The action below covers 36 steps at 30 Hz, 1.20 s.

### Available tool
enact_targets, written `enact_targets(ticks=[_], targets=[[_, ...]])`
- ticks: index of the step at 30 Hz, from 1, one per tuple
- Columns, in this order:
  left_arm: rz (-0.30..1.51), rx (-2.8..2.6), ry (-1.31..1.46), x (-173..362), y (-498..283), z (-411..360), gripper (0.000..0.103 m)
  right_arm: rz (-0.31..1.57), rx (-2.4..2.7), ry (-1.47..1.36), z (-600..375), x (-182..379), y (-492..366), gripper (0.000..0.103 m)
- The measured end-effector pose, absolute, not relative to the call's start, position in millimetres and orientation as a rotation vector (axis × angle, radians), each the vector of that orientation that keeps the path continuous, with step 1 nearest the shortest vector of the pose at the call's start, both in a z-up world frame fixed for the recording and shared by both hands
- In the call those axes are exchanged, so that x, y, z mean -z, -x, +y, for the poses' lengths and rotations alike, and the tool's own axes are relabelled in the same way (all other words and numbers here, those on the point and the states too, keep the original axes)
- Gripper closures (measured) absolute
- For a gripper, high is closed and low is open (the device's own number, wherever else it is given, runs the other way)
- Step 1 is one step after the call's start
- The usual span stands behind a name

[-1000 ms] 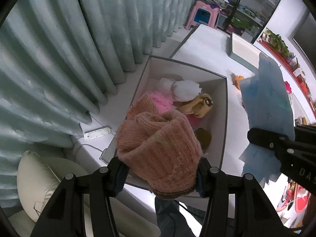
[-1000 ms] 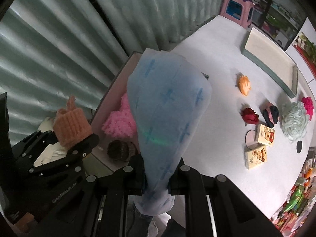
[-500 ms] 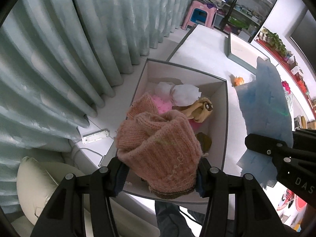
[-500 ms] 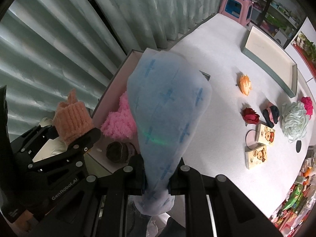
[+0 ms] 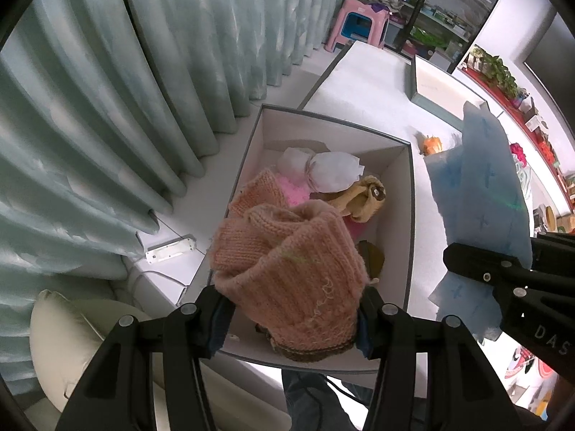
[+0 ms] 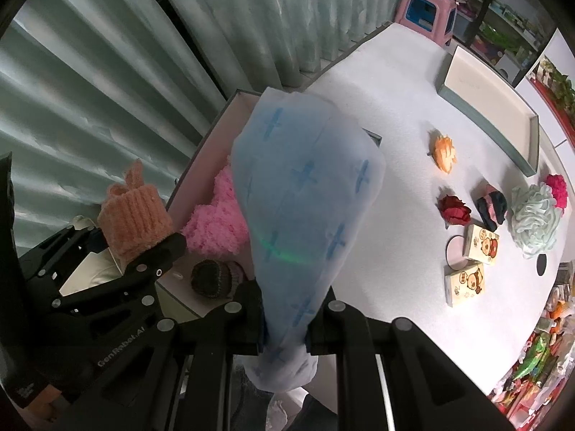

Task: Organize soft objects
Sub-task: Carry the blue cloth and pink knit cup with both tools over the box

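My left gripper [image 5: 293, 318] is shut on a peach knitted hat [image 5: 287, 265], held above the near end of an open grey box [image 5: 409, 215]; hat and gripper also show in the right wrist view [image 6: 133, 221]. The box holds a pink fluffy item [image 6: 215, 226], white bundles [image 5: 330, 170], a tan plush [image 5: 363, 197] and a dark knit piece [image 6: 214, 278]. My right gripper [image 6: 284, 334] is shut on a light blue cloth [image 6: 302, 201] with blue crosses, held up beside the box's right side; this cloth also shows in the left wrist view [image 5: 481, 194].
On the white table [image 6: 388, 115]: an orange flower [image 6: 445, 151], a red flower [image 6: 453, 208], a dark pink-and-navy item [image 6: 490, 206], a mint puff [image 6: 533, 221], two cartoon boxes [image 6: 470, 265], a teal tray [image 6: 492, 107]. Curtains [image 5: 143, 72] hang left; a power strip [image 5: 169, 251] lies below.
Both grippers have risen a little, still holding the hat and the cloth; the box looks slightly farther below. Neither grip has changed.
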<state>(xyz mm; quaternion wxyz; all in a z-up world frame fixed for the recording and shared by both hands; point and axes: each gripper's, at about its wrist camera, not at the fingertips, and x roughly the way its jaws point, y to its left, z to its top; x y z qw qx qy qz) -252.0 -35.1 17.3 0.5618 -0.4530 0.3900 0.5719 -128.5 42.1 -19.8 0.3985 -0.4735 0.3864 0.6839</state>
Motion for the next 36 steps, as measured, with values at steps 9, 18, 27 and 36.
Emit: enact_targets(ticks=[9,18,27,36], targets=[[0.920,-1.347,1.082,-7.5,253.8,-31.5,0.047,1.027,-1.706,1.214,48.1,29.9,129.8,0.086],[0.944,-1.331,1.119,8.1,256.5,-23.9,0.047,1.045,-1.681,1.262,55.2,49.8,139.4,0.086],[0.970,-1.318,1.127,20.3,256.1,-15.2,0.047,1.065,-1.666,1.286,66.0,62.9,145.0,0.086],[0.998,-1.306,1.142,29.7,255.7,-11.1,0.047,1.083,-1.653,1.306,72.2,73.7,150.3,0.086]])
